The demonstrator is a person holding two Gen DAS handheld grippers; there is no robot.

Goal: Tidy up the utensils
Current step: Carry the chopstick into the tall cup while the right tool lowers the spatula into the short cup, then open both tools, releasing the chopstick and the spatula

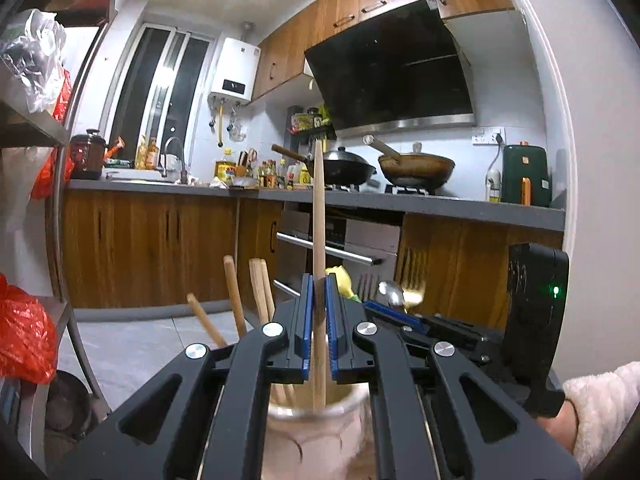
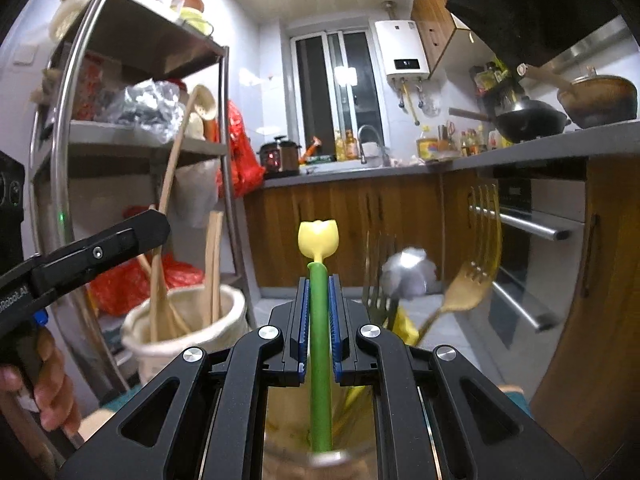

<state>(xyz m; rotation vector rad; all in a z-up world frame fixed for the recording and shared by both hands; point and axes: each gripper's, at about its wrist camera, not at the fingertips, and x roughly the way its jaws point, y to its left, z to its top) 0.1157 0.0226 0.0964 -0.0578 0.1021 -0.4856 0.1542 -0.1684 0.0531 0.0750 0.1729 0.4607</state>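
Between the left hand-held gripper (image 1: 319, 304) pads, upright wooden chopstick (image 1: 319, 216), clamped

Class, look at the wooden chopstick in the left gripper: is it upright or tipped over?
Upright. The wooden chopstick stands nearly vertical between the left gripper's shut blue pads, its lower end inside the cream holder.

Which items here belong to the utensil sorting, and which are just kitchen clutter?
In the job: wooden chopstick in left gripper, cream holder, green tulip-topped utensil in right gripper, gold fork.

Lying about: woks, red bags, green appliance.
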